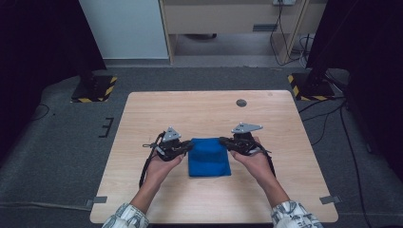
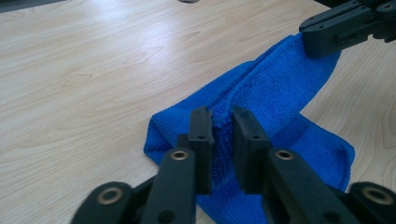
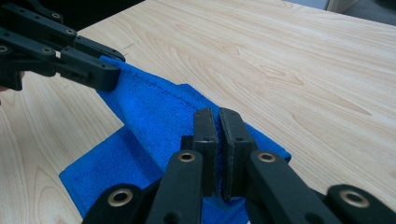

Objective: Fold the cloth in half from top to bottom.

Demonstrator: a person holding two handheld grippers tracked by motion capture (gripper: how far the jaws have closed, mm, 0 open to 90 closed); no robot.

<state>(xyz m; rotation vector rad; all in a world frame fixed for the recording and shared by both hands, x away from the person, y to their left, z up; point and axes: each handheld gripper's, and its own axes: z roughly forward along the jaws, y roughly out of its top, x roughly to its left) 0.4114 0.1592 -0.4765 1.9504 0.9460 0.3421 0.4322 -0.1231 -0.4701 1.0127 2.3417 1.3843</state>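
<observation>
Left gripper (image 2: 223,135) first: its two black jaws stand a little apart, with a ridge of the blue terry microfibre cloth (image 2: 271,93) running up between them. The gap is narrow but real, and the pads look barely on the pile, if at all; I read that as a grip being let go rather than a firm pinch.

Across at about two o'clock in the left gripper view, the right gripper (image 2: 322,39) bites the far corner of the same raised fold. Its own camera shows the right gripper (image 3: 217,140) with jaws pressed nearly together, a thin edge of cloth (image 3: 154,112) clamped between them. Firm hold there.

From above, the left gripper (image 1: 185,148) sits at nine o'clock of the cloth (image 1: 209,161) and the right gripper (image 1: 227,142) at about two o'clock, both on its far edge. The cloth lies near the middle of the light wooden table (image 1: 142,114), towards the person's side, already a compact, roughly square packet with layers stacked.

How far along? My judgement: a fold has been brought over and is being laid down, since the top layer hangs as a ridge between the two grippers and isn't flat yet. Left to do: release both corners, let the layer settle, perhaps square the edges or fold again.
</observation>
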